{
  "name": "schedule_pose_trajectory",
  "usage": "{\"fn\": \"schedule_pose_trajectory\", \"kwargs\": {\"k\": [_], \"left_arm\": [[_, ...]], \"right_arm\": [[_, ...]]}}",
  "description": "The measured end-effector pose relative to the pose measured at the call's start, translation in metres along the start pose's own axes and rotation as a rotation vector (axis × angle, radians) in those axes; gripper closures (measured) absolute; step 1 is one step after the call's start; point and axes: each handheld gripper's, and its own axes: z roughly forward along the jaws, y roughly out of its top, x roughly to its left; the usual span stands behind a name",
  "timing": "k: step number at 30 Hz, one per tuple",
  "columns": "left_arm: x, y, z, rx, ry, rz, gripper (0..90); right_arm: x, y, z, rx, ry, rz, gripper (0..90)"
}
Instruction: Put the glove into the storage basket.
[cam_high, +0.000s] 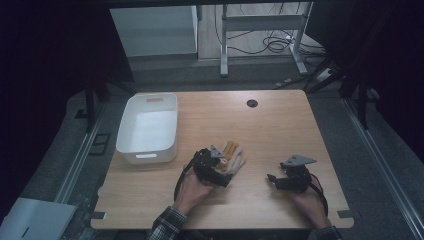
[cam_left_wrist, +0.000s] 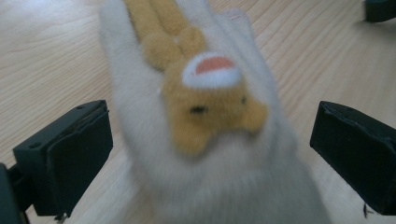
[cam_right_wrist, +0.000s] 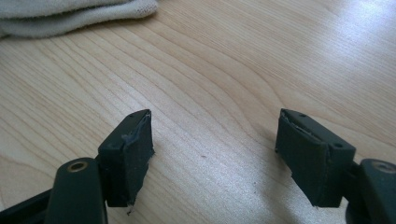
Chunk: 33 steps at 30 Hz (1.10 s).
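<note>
In the high view, the sock (cam_high: 233, 158) is lying on the table (cam_high: 280, 125) just right of the white bin (cam_high: 148, 128), and the left gripper (cam_high: 223, 176) is sitting at its near end. The right gripper (cam_high: 272, 178) is resting well apart to the right, over bare wood. The risk I am seeing here: the sock is soft and flat, so jaws closing from this height could pinch only the fluffy top layer, or slide off it and scrape the wood. If it is lifted by one end, the rest could drag and catch on the bin's rim.

In the left gripper view, the sock (cam_left_wrist: 205, 116), cream with a yellow animal patch, is running lengthwise between the two black jaws. The left gripper (cam_left_wrist: 210, 154) is standing wide open; both pads are showing clear wood between themselves and the fabric, so it is gripping nothing. The picture is blurring slightly, and a hurried close could land off-centre, catching one edge only.

In the right gripper view, the right gripper (cam_right_wrist: 212, 154) is also standing open, with bare table (cam_right_wrist: 261, 56) between its jaws and nothing touching the pads. A folded edge of the sock (cam_right_wrist: 70, 16) is lying far off at the top left, well out of its reach, so this hand is giving no support if the sock slips.
</note>
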Motion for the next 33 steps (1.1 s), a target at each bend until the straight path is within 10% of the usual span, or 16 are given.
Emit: {"fn": "schedule_pose_trajectory", "kwargs": {"k": [10,20,33], "left_arm": [[0.004,0.000,0.026,0.079,0.008,-0.013,1.7],[0.017,-0.001,0.012,0.073,-0.003,-0.007,45.1],[0.025,0.003,-0.006,0.057,-0.068,-0.018,64.1]], "right_arm": [[0.000,0.000,0.000,0.001,0.002,-0.002,26.8],[0.001,0.000,0.000,0.002,0.002,-0.003,26.4],[0.001,0.000,0.000,0.002,0.002,-0.004,26.3]]}}
